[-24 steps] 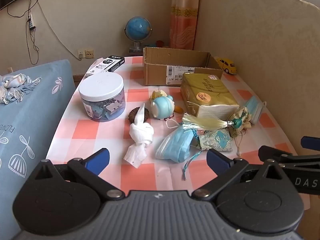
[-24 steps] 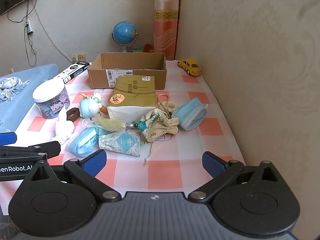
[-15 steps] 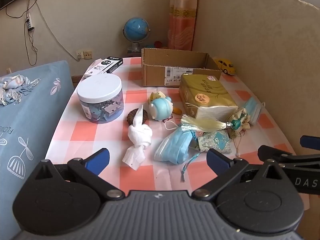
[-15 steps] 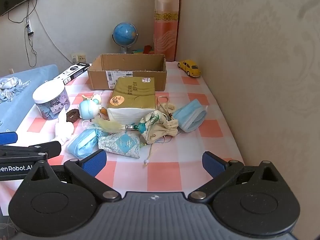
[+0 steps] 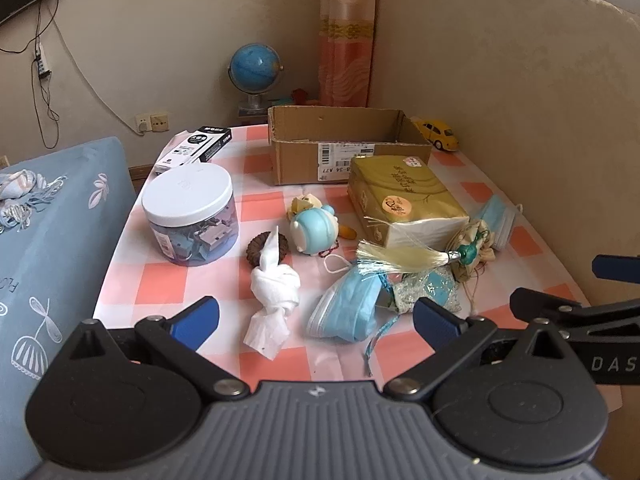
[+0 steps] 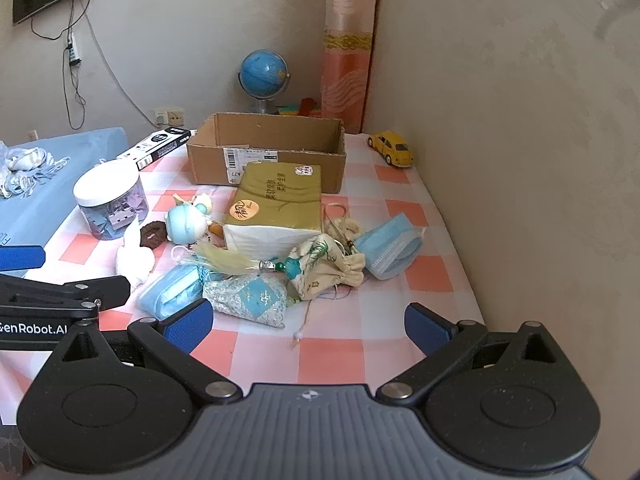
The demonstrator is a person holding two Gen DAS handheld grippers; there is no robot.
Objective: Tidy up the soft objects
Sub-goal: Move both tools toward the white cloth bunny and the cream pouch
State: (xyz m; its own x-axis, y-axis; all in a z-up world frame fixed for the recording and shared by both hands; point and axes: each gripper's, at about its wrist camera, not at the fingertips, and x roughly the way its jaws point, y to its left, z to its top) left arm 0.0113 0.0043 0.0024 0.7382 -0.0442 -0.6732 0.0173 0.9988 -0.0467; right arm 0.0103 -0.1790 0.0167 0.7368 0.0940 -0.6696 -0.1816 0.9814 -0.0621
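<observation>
Left gripper (image 5: 316, 318): jaws spread wide, nothing between the blue pads (image 5: 196, 317); it is held above the near edge of the checked table (image 5: 168, 280), pointing toward that table's far end. Right gripper (image 6: 308, 316): jaws likewise spread wide and empty, blue pads (image 6: 426, 324) apart; also above the table's near edge, pointing the same way. The two grippers sit side by side at similar height. In the left wrist view, a finger of the right gripper enters from the right edge; in the right wrist view, a finger of the left gripper enters from the left edge.
</observation>
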